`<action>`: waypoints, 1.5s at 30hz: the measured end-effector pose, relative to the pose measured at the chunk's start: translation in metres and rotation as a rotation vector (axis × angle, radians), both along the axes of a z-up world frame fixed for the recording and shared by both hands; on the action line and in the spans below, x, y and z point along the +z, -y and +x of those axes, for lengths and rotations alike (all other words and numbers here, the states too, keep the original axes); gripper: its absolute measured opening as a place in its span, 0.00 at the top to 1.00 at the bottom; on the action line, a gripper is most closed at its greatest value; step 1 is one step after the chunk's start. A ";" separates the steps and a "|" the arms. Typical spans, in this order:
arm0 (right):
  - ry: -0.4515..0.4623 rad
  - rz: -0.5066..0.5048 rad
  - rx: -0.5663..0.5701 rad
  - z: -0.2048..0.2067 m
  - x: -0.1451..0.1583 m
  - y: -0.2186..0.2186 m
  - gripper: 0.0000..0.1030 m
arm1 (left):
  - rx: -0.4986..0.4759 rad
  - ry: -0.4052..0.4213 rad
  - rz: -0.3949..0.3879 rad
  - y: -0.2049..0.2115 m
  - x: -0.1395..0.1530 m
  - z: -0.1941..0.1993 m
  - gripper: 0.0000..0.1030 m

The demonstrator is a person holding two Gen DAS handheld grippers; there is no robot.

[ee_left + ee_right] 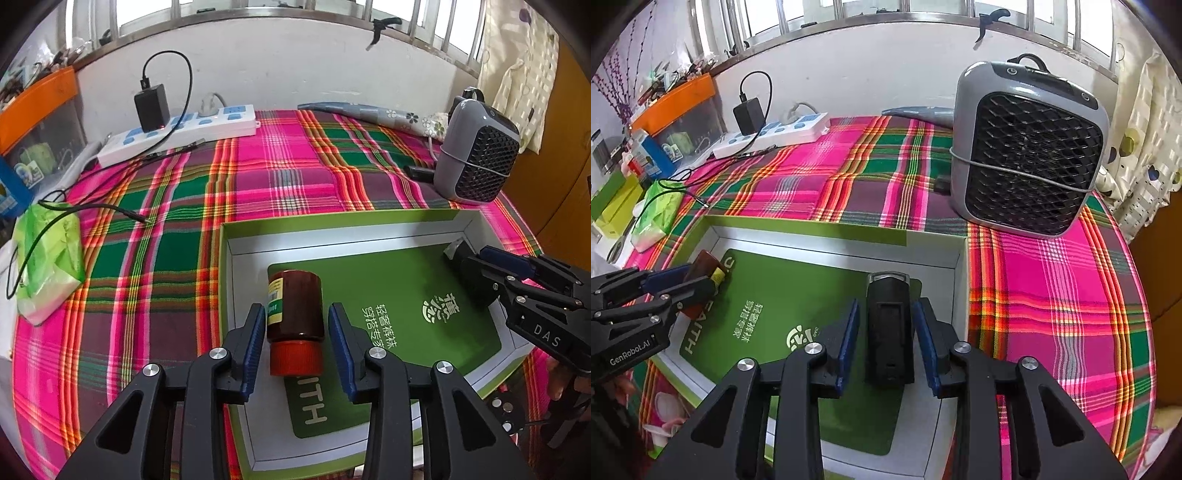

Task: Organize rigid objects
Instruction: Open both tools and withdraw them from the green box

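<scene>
Evidently both items are being released into the open green box on the plaid-covered worktop. Just ahead of the left hand-held gripper, the brown bottle lies between parted pads, untouched; likewise the black device before the right hand-held gripper (pads clear of it). Next, probably, each backs away cleanly. Only the right view shows the device's full length.

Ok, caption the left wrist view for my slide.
Left claw open around a brown bottle lying on the green box insert.
</scene>
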State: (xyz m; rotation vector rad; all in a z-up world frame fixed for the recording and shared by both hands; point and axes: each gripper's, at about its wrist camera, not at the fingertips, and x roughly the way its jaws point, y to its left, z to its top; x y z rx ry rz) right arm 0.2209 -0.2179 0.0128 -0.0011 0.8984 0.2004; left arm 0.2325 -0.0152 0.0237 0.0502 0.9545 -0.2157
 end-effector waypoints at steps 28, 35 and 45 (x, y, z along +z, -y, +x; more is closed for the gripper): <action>0.078 0.038 -0.021 -0.048 0.031 0.003 0.62 | 0.033 0.075 -0.055 -0.013 0.033 -0.064 0.64; 0.094 0.066 -0.023 -0.077 0.035 0.009 0.62 | 0.038 0.086 -0.081 -0.018 0.035 -0.093 0.64; 0.104 0.101 0.000 -0.123 0.032 0.010 0.52 | 0.080 0.092 -0.130 -0.034 0.028 -0.136 0.64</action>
